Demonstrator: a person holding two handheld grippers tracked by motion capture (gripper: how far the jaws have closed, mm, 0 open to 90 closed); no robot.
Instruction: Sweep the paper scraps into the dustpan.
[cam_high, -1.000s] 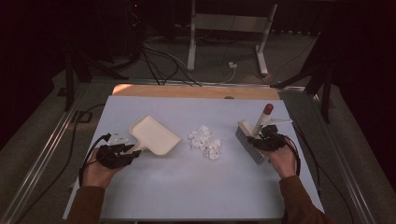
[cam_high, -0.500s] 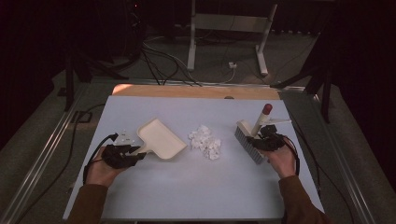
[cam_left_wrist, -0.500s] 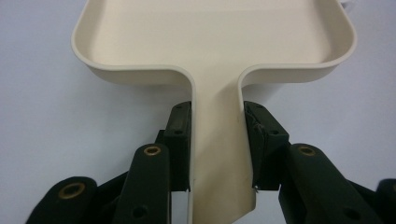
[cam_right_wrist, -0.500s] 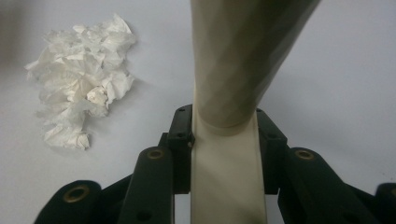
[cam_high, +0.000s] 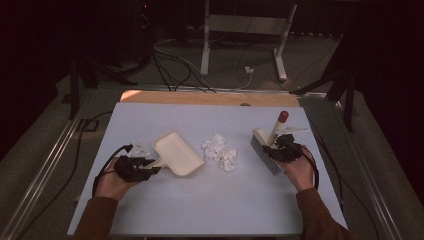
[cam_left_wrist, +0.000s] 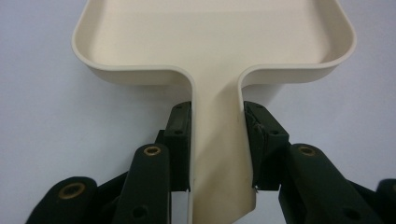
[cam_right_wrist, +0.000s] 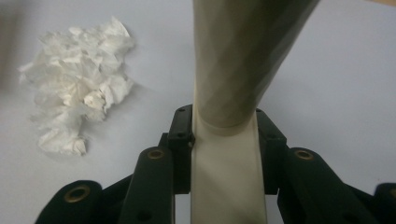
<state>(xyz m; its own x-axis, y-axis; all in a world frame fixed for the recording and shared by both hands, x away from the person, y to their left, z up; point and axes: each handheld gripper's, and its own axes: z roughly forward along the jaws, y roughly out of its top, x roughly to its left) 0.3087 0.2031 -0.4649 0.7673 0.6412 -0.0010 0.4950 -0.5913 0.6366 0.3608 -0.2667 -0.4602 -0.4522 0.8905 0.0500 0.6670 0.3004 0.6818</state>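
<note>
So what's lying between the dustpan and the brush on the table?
In the high view, a small heap of crumpled white paper scraps lies on the table between the dustpan and the brush, touching neither.

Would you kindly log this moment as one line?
left gripper: shut on dustpan handle | right gripper: shut on brush handle | paper scraps: between them, unswept

A dim recording lab or studio

A pale blue rectangular tabletop (cam_high: 210, 200) is sitting on grey carpet between metal floor rails (cam_high: 47, 172), while black cables (cam_high: 170, 75) are trailing past a white metal stand (cam_high: 242, 30) and black tripod legs (cam_high: 340, 82) beyond its far edge.
</note>
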